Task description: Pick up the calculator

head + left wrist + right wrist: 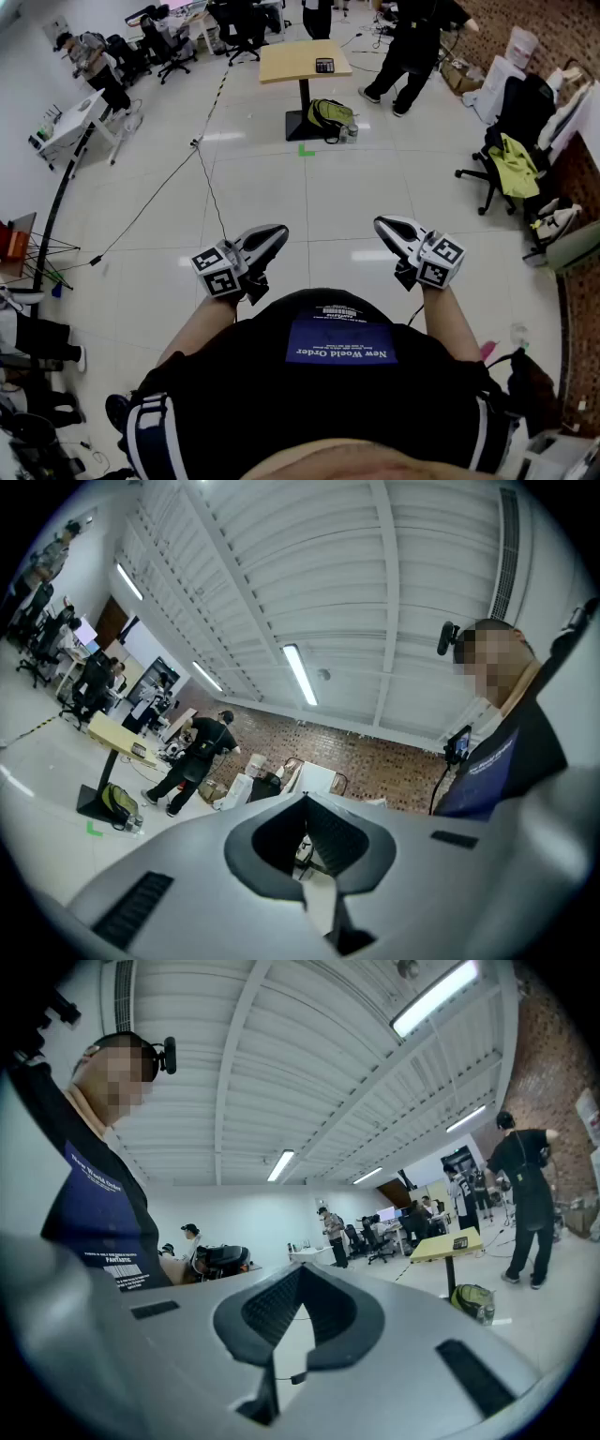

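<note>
**Both grippers shut and empty, calculator far across the room**

The person stands on a pale tiled floor with a gripper in each hand, held just in front of the waist. The left gripper and the right gripper point forward side by side, well apart from each other. In each gripper view the jaws are pressed together at the tips, with nothing between them.

The calculator lies flat on a small wooden table, near its right edge in the head view. The table stands on a single dark post, straight ahead and well apart from both grippers. A green backpack sits on the floor against the foot of the table, and a green tape mark is stuck to the tiles just in front of it. A person in black stands just beyond the table, to its right. An office chair draped with a yellow-green garment is at the right side of the room
</note>
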`<state>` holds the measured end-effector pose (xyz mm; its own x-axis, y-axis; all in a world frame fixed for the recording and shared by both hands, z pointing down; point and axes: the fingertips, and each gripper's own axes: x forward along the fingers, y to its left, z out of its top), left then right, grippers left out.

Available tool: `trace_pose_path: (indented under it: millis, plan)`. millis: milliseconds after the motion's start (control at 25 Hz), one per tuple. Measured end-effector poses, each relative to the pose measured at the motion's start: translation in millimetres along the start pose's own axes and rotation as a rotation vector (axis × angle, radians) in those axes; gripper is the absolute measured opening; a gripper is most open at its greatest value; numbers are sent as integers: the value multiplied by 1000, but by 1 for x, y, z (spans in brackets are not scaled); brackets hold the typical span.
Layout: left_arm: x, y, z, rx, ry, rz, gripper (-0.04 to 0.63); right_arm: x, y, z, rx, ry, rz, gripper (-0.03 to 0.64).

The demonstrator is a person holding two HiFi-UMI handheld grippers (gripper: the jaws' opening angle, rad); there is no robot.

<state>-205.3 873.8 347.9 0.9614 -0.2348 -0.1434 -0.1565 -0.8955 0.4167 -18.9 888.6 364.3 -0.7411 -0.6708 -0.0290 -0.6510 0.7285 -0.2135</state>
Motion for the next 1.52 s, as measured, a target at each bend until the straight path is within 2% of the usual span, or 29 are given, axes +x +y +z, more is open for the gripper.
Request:
trace_pose_path:
  millis: [480, 720, 1000, 1240, 1520]
  plan:
    - [82, -24, -35, -29, 37, -52, 6, -75, -51, 3, 12, -23, -52, -14]
    - [91, -5, -37, -52, 47, -59, 6, -70, -67, -6, 35, -13, -68, -14]
    - [67, 49, -15, -67, 25, -93, 6, -5, -78, -2, 13, 13, -86, -14]
    - [16, 120, 35, -49, 5, -93, 6, 99, -72, 13, -51, 43, -57, -14]
    - [-40, 196, 81, -43, -14, -62, 6, 205, -83, 21, -37, 45, -31, -14]
